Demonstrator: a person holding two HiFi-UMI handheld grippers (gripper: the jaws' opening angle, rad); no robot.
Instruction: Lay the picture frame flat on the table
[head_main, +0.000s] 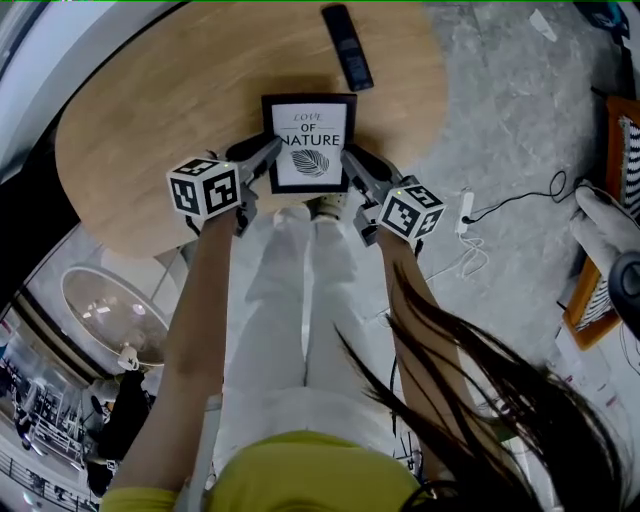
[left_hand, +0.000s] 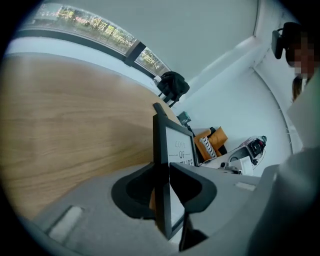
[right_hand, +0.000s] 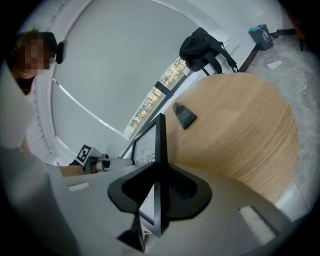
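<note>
Left gripper (head_main: 272, 152) and right gripper (head_main: 350, 160) each pinch a side edge of the picture frame (head_main: 309, 142), jaws narrowed onto its thin black moulding. They hold it between them at the table's (head_main: 150, 120) near rim. Rigid, light and probably glazed, it wants gentle lowering by those side rails. Bare wood lies beyond the jaws; a remote (head_main: 347, 46) rests well ahead.

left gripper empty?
No, the left gripper has the picture frame's edge clamped between its fingers.
</note>
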